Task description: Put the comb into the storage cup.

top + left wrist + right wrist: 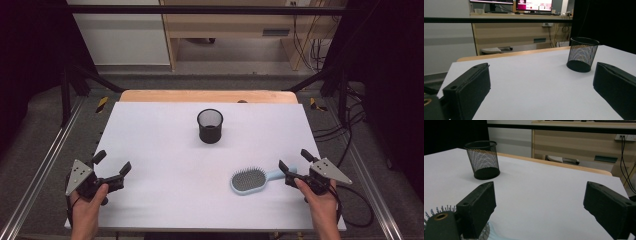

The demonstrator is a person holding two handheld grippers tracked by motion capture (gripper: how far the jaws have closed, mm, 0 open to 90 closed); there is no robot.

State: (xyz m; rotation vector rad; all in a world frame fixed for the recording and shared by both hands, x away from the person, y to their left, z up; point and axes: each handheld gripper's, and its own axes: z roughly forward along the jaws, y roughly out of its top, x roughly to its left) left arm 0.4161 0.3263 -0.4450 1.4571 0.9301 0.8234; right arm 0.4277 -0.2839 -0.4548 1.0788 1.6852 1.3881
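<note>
left tool (111,167): jaws apart, empty | right tool (296,165): jaws apart, just beside light-blue plastic hairbrush (249,180) handle | black mesh metal cup (210,126): upright mid-bench (165,150)

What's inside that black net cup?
The black mesh cup stands upright on the white table. Through its open top and mesh sides nothing shows inside, just its dark bottom, though the very bottom is too dark to be sure.
</note>
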